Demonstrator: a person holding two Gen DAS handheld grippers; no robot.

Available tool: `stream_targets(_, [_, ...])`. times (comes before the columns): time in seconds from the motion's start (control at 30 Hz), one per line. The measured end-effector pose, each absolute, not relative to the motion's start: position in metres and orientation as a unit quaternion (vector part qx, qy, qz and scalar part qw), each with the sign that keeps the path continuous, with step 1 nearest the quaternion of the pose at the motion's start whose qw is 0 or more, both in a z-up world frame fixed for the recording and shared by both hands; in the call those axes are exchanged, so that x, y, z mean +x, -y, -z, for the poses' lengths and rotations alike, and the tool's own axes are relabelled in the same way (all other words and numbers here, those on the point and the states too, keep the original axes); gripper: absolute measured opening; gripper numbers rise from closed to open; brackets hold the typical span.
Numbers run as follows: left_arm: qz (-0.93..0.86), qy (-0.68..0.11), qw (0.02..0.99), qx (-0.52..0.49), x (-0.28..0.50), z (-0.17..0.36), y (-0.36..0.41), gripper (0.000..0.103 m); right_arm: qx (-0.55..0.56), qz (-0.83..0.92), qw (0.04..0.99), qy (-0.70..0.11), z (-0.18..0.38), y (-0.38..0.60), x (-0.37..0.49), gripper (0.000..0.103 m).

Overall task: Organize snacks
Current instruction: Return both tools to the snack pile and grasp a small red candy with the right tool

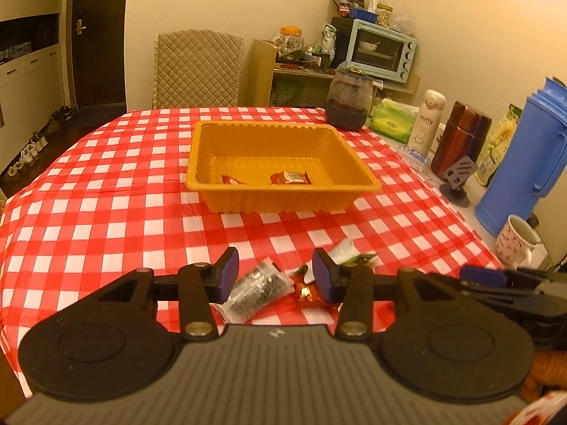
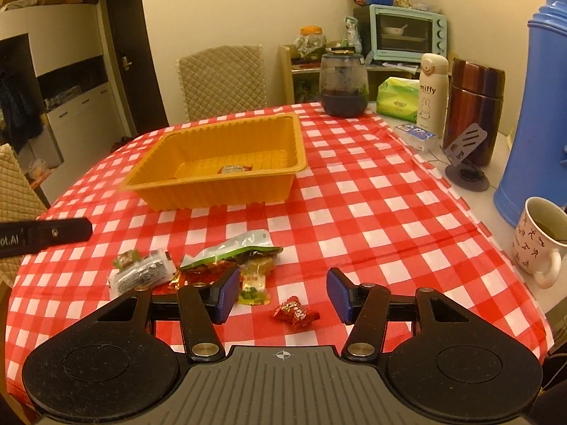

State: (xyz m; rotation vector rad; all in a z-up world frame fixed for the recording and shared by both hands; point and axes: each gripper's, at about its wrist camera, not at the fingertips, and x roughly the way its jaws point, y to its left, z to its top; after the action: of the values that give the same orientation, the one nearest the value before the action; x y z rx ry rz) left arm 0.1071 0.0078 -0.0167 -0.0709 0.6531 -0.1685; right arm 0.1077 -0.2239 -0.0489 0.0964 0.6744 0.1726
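Observation:
An orange plastic tray (image 1: 283, 131) (image 2: 198, 191) sits mid-table and holds two red snack packets (image 1: 290, 177). A pile of loose snacks lies near the front edge: a dark clear-wrapped packet (image 1: 258, 290) (image 2: 141, 274), a green and white pouch (image 2: 230, 248), a yellow-wrapped cake (image 2: 253, 283) and a small red candy (image 2: 296, 313). My left gripper (image 1: 276, 276) is open, low over the pile, jaws either side of the dark packet and an orange wrapper (image 1: 308, 292). My right gripper (image 2: 281, 295) is open just above the red candy.
The table has a red and white checked cloth (image 2: 372, 205). Along its right side stand a blue thermos jug (image 2: 535, 106), a mug (image 2: 540, 241), a brown flask (image 2: 473, 106), a white Miffy bottle (image 2: 432, 92), tissues (image 2: 397, 99) and a dark glass jar (image 2: 342, 85). A quilted chair (image 1: 198, 67) stands behind.

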Motion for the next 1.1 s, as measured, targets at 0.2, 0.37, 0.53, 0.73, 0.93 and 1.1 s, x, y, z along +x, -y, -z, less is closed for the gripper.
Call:
stream_targets(0.2, [0.086, -0.33, 0.94, -0.006, 0.103, 0.024, -0.002, 0.042, 0.006, -0.108, 0.938, -0.329, 0.068, 0.227, 0.103, 0.055])
stream_targets(0.37, [0.099, -0.344, 0.934, 0.014, 0.106, 0.029, 0.006, 0.042, -0.012, -0.139, 0.929, -0.342, 0.08, 0.227, 0.111, 0.055])
stream_targets(0.53, [0.118, -0.352, 0.928, 0.043, 0.111, 0.041, 0.012, 0.042, -0.033, -0.145, 0.926, -0.346, 0.095, 0.229, 0.119, 0.055])
stream_targets(0.73, [0.124, -0.364, 0.921, 0.063, 0.121, 0.06, 0.003, 0.042, -0.051, -0.155, 0.92, -0.356, 0.108, 0.228, 0.14, 0.054])
stream_targets(0.93, [0.134, -0.368, 0.919, 0.056, 0.139, 0.071, -0.006, 0.042, -0.067, -0.161, 0.91, -0.377, 0.123, 0.23, 0.155, 0.039])
stream_targets(1.1, [0.144, -0.374, 0.915, 0.057, 0.146, 0.082, -0.009, 0.042, -0.044, -0.159, 0.907, -0.387, 0.123, 0.233, 0.153, 0.024])
